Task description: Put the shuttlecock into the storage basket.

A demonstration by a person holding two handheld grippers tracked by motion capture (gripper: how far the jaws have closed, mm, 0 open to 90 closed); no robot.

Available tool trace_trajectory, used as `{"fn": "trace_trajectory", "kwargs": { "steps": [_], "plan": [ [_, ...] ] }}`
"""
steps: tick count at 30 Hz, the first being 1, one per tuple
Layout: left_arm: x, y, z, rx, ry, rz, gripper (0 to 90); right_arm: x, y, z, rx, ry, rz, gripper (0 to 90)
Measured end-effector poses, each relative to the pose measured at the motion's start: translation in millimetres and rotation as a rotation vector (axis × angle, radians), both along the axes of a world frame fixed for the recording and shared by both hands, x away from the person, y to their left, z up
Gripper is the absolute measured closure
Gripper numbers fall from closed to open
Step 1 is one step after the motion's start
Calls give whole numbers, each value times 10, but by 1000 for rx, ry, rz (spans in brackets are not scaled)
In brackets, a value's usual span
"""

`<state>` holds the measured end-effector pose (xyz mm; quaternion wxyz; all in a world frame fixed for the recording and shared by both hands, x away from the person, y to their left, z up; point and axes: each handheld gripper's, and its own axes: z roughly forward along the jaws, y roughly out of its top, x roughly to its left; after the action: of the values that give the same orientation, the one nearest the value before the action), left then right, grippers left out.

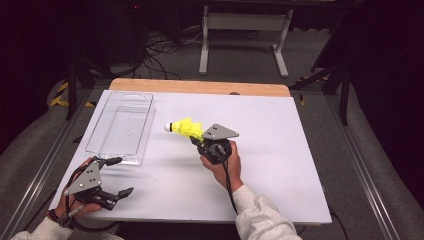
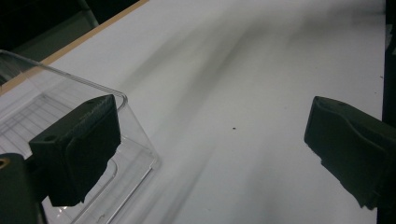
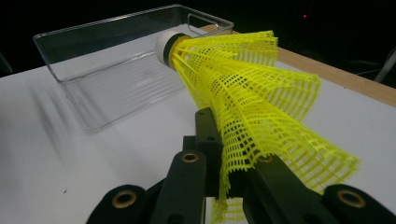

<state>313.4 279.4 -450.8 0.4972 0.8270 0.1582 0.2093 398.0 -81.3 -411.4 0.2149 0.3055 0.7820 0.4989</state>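
In the high view, the right gripper (image 1: 196, 139) sits near the middle of the white table (image 1: 280, 150), its jaws pinched on the skirt of a yellow shuttlecock (image 1: 185, 127) whose white cork end points toward the clear plastic tray (image 1: 121, 127) by the table's far left corner. The shuttlecock is apart from the tray, beside its right wall. The left gripper (image 1: 120, 175) hovers at the near left corner, jaws spread wide and holding nothing, one jaw just at the tray's near end.

The left gripper view adds the closeness: one jaw overlaps the tray's (image 2: 135, 140) near corner, the other stands well apart over bare table (image 2: 243, 93).

The right gripper view shows the grip itself: the jaws are closed on the edge of the shuttlecock's (image 3: 243, 93) mesh skirt, its cork lifted toward the tray (image 3: 112, 79).
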Motion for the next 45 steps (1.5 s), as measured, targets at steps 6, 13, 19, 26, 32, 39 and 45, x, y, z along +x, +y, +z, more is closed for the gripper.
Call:
{"fn": "trace_trajectory", "kwargs": {
  "steps": [6,13,19,26,32,39,45],
  "plan": [
    [6,4,-2,0,0,3,45,72,14,54,8,-3,1,888],
    [3,25,10,-4,-5,10,45,122,53,126,0,-17,4,889],
    [1,31,16,-2,-11,11,45,163,118,163,5,-26,5,889],
    [2,42,14,-6,-6,13,45,213,208,177,8,-23,15,889],
    [-3,46,11,-6,-8,12,45,244,282,191,6,-23,30,889],
    [-13,51,9,-4,-7,14,45,270,385,202,4,-21,48,888],
    [-20,51,13,-8,-7,13,45,291,488,191,-4,-18,67,888]
  ]
}}
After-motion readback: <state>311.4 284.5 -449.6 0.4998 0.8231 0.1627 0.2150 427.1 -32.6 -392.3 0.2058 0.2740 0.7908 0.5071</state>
